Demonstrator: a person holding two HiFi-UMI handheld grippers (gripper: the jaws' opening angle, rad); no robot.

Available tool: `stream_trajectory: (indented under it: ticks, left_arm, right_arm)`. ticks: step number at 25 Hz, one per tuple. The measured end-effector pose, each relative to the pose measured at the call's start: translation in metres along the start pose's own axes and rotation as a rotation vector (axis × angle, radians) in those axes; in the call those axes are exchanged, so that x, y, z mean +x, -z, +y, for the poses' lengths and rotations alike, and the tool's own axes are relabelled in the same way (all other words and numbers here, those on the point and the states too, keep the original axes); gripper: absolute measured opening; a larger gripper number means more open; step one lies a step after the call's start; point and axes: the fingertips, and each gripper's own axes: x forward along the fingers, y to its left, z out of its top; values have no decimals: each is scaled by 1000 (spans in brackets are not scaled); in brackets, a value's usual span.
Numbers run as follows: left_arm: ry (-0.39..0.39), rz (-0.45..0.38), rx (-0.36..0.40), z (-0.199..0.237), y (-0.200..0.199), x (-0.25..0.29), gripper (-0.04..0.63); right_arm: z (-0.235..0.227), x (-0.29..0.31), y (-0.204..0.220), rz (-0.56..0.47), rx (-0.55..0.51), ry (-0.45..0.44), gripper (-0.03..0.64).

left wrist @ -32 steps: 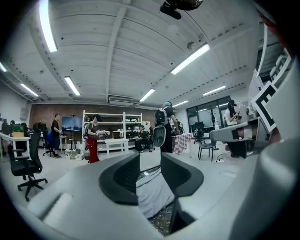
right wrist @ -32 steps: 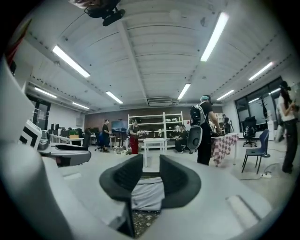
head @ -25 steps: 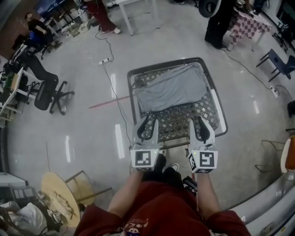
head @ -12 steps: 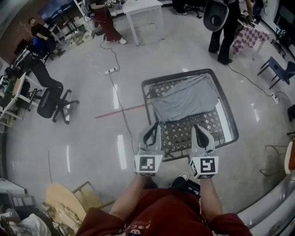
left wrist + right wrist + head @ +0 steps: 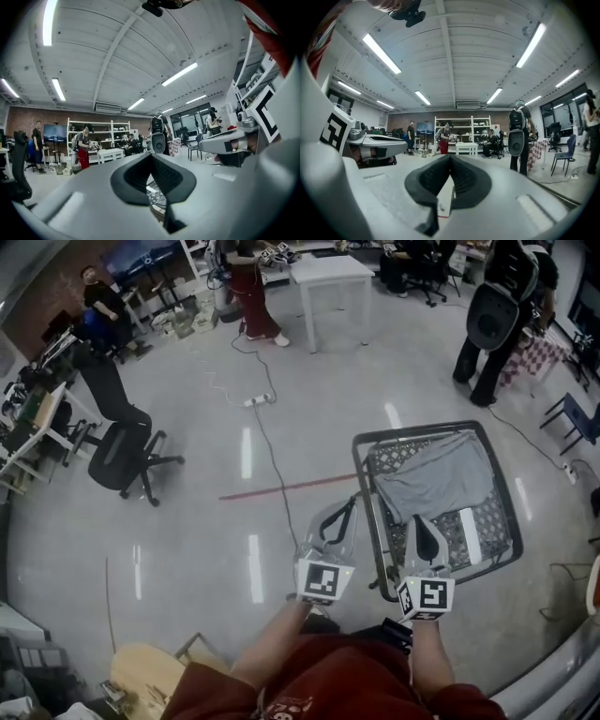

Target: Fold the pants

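The grey pants (image 5: 433,479) lie spread on a low mesh-topped table with a dark metal frame (image 5: 360,486), at the right of the head view. My left gripper (image 5: 345,509) is shut and empty, held level over the floor just left of the table's frame. My right gripper (image 5: 420,524) is shut too, with nothing in it, above the table's near left part, short of the pants. In the left gripper view the left gripper (image 5: 151,157) shows pads meeting at the tip. The right gripper (image 5: 450,159) looks the same in its own view.
A black office chair (image 5: 127,451) stands at left, and a white table (image 5: 328,273) at the back. A cable with a power strip (image 5: 258,401) and a red line (image 5: 281,488) cross the floor. People (image 5: 492,324) stand beyond the pants table. A round wooden stool (image 5: 150,681) sits near left.
Both grippers' jaws have gone from open to shut on nothing. Both hands have swung left: the pants table has slid from the middle of the view to the right.
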Motion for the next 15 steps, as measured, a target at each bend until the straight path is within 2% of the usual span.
stream_trajectory:
  ticks: [6,10,15]
  left_arm:
    - [38,-27,-18,53,3,3,6]
    - [92,-19,-48,60,9,25,5]
    - [183,-22,-26,57,13,62,5]
  right_arm:
    - [36,31,-15,-16,-6,59,2]
    - [21,41,-16,-8,3,124,2]
    - [-8,56,-5,4,-1,208,2]
